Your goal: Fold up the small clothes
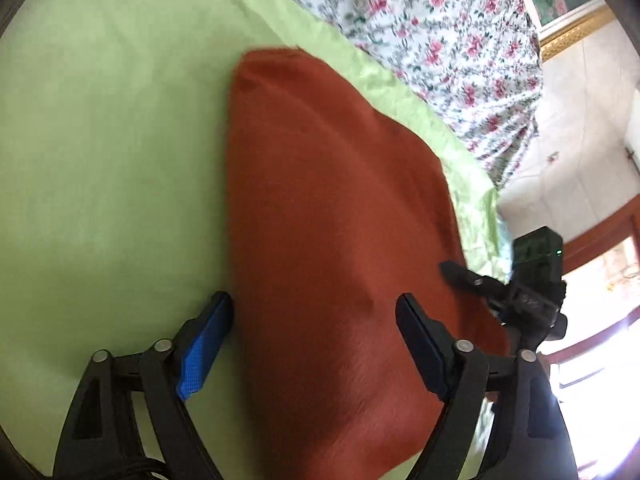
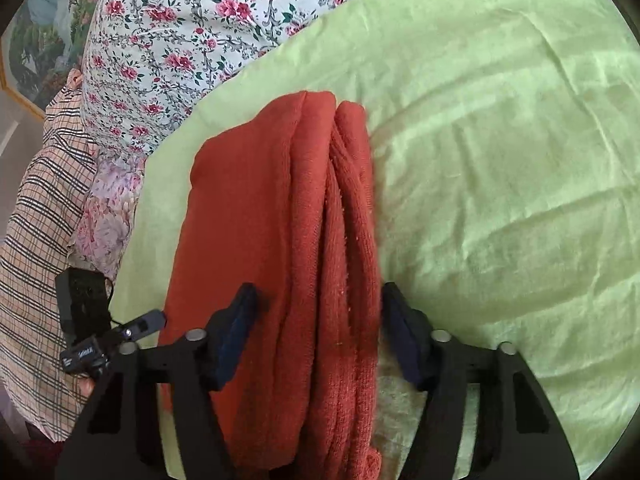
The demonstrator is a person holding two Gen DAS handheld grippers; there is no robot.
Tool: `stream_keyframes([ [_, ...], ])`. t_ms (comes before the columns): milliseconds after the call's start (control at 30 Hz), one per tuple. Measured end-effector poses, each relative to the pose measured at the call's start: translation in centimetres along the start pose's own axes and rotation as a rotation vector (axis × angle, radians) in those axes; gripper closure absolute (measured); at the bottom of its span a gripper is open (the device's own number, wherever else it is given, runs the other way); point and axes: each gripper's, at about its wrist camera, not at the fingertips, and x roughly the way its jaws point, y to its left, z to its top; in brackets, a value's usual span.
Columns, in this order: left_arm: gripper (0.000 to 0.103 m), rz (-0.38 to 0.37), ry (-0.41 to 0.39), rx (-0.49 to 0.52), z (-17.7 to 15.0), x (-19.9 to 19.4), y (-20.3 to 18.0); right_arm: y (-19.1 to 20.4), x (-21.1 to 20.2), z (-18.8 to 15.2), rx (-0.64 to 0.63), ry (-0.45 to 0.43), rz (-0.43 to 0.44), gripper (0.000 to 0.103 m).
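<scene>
Now both grippers, left gripper [image 1: 314,312] and right gripper [image 2: 318,308], spread wide over folded red towel [image 2: 280,240] on green sheet [image 2: 500,160]; press flat, keep edges lined up.

The right gripper [image 2: 318,316] is wide open around a folded red cloth [image 2: 280,248] lying on the green sheet [image 2: 500,160]

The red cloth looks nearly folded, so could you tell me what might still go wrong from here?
1. Both grippers, left and right, are open around the red cloth, so nothing pins its stacked layers; they could slump apart.
2. The cloth lies near the green sheet's edge by the floral bedding, so a nudge might push it off.
</scene>
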Motion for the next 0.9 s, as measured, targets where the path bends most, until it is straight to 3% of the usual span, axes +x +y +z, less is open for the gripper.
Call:
stream_keyframes([
  [33,0.048,0.000,0.016,0.004,0.3,0.9,-0.1,-0.1,0.5,-0.2,0.011,0.011,0.018,0.053],
  [67,0.065,0.001,0.026,0.013,0.1,1.5,-0.2,-0.1,0.6,-0.3,0.012,0.010,0.026,0.061],
  [100,0.073,-0.002,0.027,0.019,0.1,1.7,-0.4,-0.1,0.7,-0.4,0.023,0.012,0.042,0.072],
  [167,0.077,0.008,0.000,0.051,-0.3,0.9,-1.1,0.5,0.4,-1.0,0.036,-0.010,0.060,0.077],
  [333,0.079,0.037,-0.073,0.119,-2.7,-5.6,-2.2,4.2,-0.4,-2.9,0.011,-0.038,0.141,0.080],
  [467,0.079,0.087,-0.104,0.122,-5.2,-11.6,-0.4,7.4,0.7,-4.7,-0.019,-0.018,0.202,0.080],
  [567,0.079,0.117,-0.117,0.110,-7.5,-15.8,2.0,11.5,3.5,-7.7,-0.046,0.023,0.304,0.080],
  [700,0.078,0.153,-0.092,0.068,-10.0,-17.6,6.1,13.1,6.8,-9.9,-0.041,0.091,0.318,0.080],
  [800,0.068,0.107,-0.063,-0.024,-10.6,-16.7,9.4,12.7,8.5,-11.0,-0.026,0.118,0.264,0.080],
  [900,0.061,0.021,-0.079,-0.093,-9.5,-16.7,11.3,12.3,8.2,-10.9,-0.008,0.111,0.267,0.079],
])
